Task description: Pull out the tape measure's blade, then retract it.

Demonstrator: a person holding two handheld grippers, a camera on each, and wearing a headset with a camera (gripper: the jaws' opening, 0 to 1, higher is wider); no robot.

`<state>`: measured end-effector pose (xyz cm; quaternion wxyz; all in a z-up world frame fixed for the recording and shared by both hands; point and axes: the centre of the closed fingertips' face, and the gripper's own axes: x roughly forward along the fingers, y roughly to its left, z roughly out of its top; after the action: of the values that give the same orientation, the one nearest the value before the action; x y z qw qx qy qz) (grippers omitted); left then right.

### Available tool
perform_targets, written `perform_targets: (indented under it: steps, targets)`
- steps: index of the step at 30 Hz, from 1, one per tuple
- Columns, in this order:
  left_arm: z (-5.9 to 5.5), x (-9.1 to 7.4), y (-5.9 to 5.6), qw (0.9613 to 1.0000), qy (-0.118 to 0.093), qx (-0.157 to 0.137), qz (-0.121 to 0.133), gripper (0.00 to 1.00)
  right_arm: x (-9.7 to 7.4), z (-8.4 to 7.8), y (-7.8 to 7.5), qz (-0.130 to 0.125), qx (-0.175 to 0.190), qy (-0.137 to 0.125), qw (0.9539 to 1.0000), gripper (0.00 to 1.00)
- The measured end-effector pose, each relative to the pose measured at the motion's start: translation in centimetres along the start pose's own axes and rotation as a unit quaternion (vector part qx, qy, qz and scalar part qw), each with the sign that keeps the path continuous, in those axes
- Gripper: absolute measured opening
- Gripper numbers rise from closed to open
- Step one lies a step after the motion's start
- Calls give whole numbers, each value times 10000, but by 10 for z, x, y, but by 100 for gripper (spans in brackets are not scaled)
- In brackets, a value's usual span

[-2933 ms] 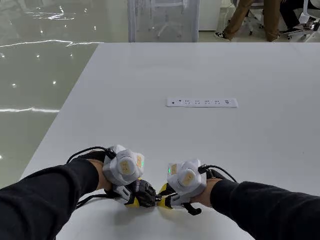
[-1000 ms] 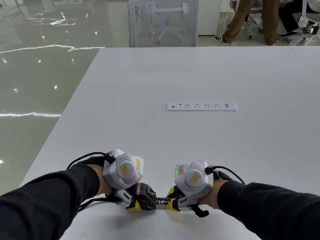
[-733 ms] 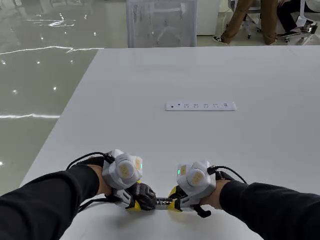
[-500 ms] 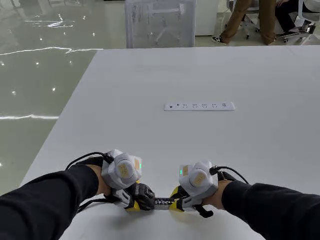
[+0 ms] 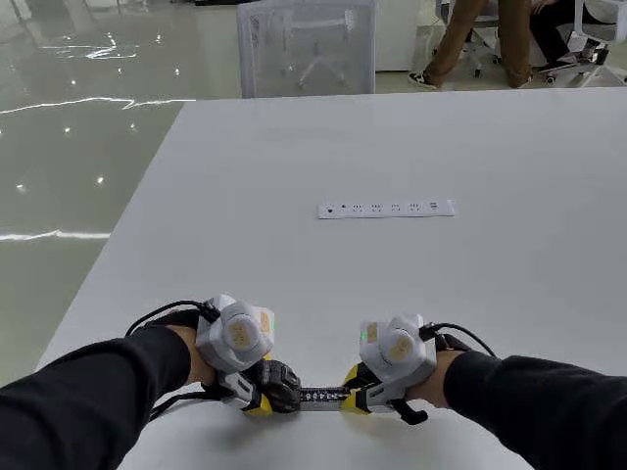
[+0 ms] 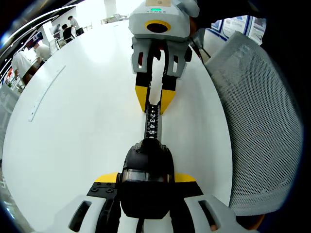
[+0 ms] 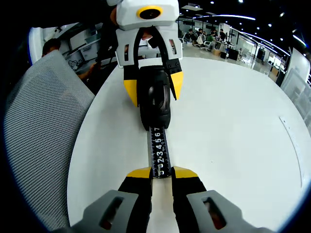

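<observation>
Tape measure point(image 6: 147, 165) is held fast in the closed left claw point(image 6: 147, 178), well nearer the person than the power strip point(image 5: 386, 209) on the bench point(image 5: 294, 147). The blade point(image 7: 158, 145) tip is pinched by the right claw point(image 7: 162, 173). A short length is drawn; retraction is judged outstanding. Numerals are legible in the gripper views but too small in the head view.

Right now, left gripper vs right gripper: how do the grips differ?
The left gripper clamps the black tape measure case; the right gripper pinches the tip of the blade. The left gripper's jaws stand wide apart around the case; the right gripper's jaws are nearly closed on the thin blade. Shared: both have yellow-tipped jaws, face each other and sit low over the white table, with a short numbered length of blade between them.
</observation>
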<state>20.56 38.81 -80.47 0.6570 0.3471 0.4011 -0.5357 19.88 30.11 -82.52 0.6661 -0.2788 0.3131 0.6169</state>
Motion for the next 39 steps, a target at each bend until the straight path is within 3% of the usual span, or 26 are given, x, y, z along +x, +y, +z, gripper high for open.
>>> perform_targets:
  steps: [39]
  targets:
    - [0, 1, 0, 10000, 8, -24, 14, 35, -24, -27, -2, -48, 140, 83, 9999, 11]
